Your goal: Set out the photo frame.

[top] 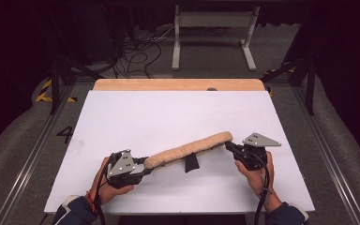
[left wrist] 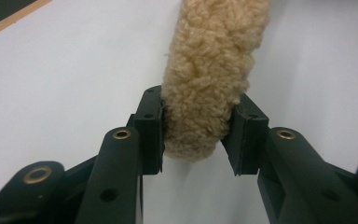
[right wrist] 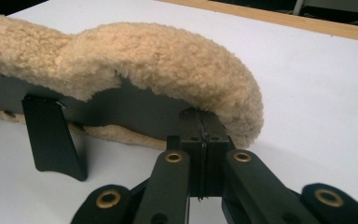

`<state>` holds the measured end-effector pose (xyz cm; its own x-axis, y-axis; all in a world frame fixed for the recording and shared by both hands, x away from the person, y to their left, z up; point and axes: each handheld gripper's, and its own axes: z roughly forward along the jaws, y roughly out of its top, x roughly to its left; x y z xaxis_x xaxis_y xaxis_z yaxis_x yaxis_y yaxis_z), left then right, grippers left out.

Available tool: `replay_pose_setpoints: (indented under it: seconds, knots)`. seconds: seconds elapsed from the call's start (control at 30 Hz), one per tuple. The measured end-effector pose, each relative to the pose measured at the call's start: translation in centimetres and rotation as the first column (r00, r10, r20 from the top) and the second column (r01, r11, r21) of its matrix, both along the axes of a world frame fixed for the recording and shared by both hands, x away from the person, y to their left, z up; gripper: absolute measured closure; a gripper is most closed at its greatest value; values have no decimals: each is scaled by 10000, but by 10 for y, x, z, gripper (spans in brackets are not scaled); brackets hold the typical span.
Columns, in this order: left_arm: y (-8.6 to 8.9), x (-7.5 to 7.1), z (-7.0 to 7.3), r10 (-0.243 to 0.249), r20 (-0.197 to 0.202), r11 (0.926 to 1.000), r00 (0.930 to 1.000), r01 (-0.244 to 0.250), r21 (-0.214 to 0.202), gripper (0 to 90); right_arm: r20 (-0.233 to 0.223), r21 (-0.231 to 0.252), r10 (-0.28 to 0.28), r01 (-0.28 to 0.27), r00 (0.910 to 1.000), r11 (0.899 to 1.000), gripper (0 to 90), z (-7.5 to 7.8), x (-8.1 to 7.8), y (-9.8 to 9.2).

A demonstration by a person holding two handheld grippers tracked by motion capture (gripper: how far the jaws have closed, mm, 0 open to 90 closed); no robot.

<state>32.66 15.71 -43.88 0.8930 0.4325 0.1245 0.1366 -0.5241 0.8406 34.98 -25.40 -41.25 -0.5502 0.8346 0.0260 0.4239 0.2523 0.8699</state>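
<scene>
Fleece pad (top: 190, 149): one long, narrow strip of tan, curly pile, sheepskin-like, rounded at both ends and bowed slightly upward along its length. Its underside is a flat, dark backing edged with the same tan pile, and a short black strap (top: 191, 162) hangs from that backing near the middle, its lower end close to the table. No brand, label or writing can be read on the pad.

Position: the pad spans the near half of the white table (top: 168, 112), slanting from lower left to upper right in the high view, held between my two grippers and raised off the surface.

My left gripper (top: 140, 169) takes the left end: the black jaws stand partly spread with the thick fleece between them, both pads pressing into the pile. My right gripper (top: 228, 146) takes the right end: the jaws are pressed together on the thin dark backing under the fleece overhang.

Surroundings: the table top is smooth and matte white, with a light wooden strip (top: 178, 84) along its far edge. Beyond it lie grey floor, loose black cables and a white metal frame.
</scene>
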Motion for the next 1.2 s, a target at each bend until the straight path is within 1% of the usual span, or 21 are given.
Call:
replay_pose_setpoints:
  seconds: [0.17, 0.27, 0.33, 0.43, 0.6, 0.7, 0.87, 1.0, 1.2]
  knots:
    - [-4, -9, 0, -139, 80, 9999, 9999, 139, 52, 630, -88, 6, 63, -63, 9999, 10000, 900, -2, 11, 3]
    - [-7, -12, 1, -317, 237, 9991, 9992, 310, 271, 634, -140, -36, 36, -37, 9999, 10000, 900, -3, 17, 6]
    - [-10, -14, 0, -383, 226, 9990, 9990, 378, 255, 634, -153, -13, -2, 2, 9999, 10000, 900, -3, 19, 6]
    - [-13, -18, 1, -513, 357, 9979, 9980, 498, 417, 635, -157, 34, -58, 58, 9999, 10000, 899, -3, 26, 8]
    - [-18, -22, 1, -762, 324, 9964, 9966, 749, 394, 635, -202, 100, -79, 81, 9998, 9999, 897, -4, 34, 11]
    - [-20, -22, 0, -835, 271, 9960, 9961, 826, 338, 635, -228, 179, -88, 92, 9997, 9998, 891, -4, 36, 12]
    - [-25, -23, 0, -999, 286, 9944, 9946, 987, 384, 635, -216, 213, 48, -44, 9998, 9998, 886, -4, 39, 14]
    - [-28, -24, 0, -1068, 270, 9938, 9939, 1059, 342, 636, -250, 274, 80, -73, 9997, 9996, 886, -3, 40, 17]
    - [-34, -26, 0, -1290, 240, 9912, 9914, 1282, 330, 636, -243, 236, 246, -240, 9994, 9994, 885, -3, 42, 24]
